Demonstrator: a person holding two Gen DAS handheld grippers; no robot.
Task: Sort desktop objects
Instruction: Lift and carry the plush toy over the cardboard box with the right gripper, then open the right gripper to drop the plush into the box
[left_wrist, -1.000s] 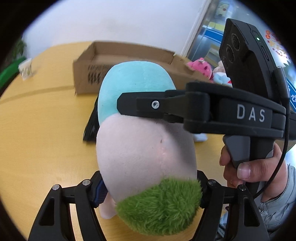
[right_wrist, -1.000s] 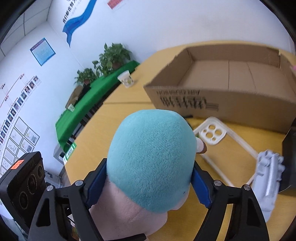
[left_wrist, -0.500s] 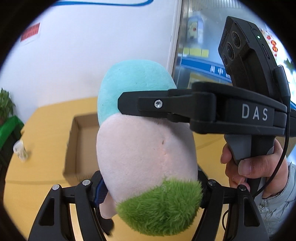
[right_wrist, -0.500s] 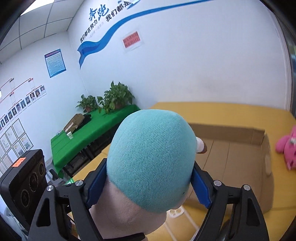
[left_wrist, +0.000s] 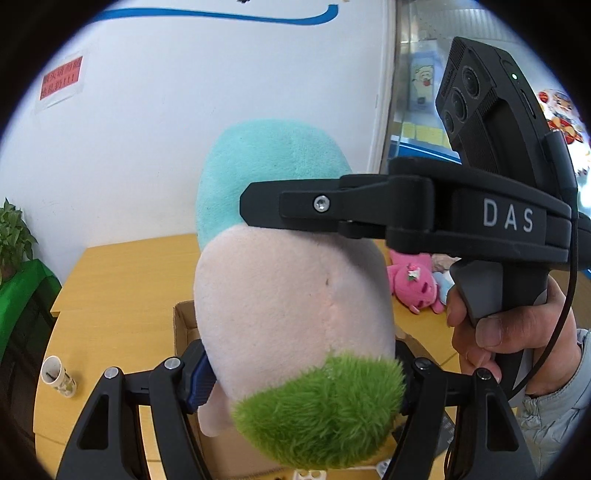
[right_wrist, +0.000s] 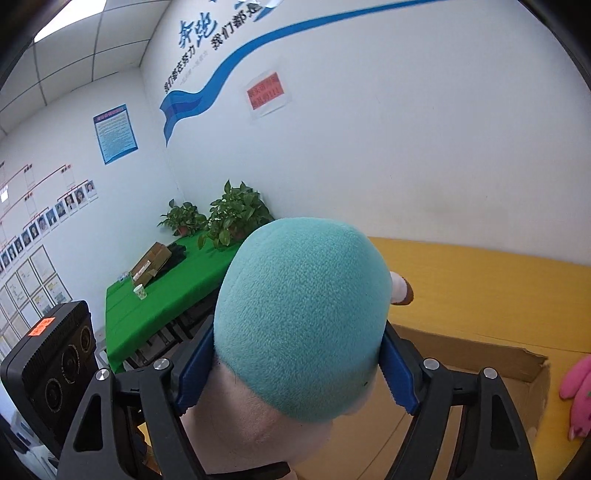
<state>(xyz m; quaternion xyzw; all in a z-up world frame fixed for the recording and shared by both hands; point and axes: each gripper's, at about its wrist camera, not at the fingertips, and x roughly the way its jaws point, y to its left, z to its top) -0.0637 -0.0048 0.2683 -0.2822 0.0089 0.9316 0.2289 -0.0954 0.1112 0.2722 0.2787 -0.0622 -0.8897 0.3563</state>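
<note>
The plush toy (left_wrist: 288, 295), an egg-shaped soft doll with a teal cap, a pale pink body and a tuft of green fur at its near end, hangs in the air between the two grippers, above the open cardboard box (right_wrist: 480, 373) on the yellow table (right_wrist: 498, 288). It looks light and squashy: the pile gives under the pads, so it should not slip easily, and nothing about it seems fragile. Its bulk is the awkward part, which is likely why it is taken at two places along its length.

The left gripper (left_wrist: 295, 373) clamps the pink body just behind the green tuft, its jaws spread wide around the toy. The right gripper (right_wrist: 299, 373) holds the teal end, blue pads (right_wrist: 194, 373) pressed into the fleece on either side; its jaws are closing slightly, with the toy between them. In the left wrist view a hand (left_wrist: 491, 332) grips the right tool's handle.

Beyond the box, a pink plush (left_wrist: 413, 288) lies on the table, and a paper cup (left_wrist: 57, 376) stands near the table's left edge.
</note>
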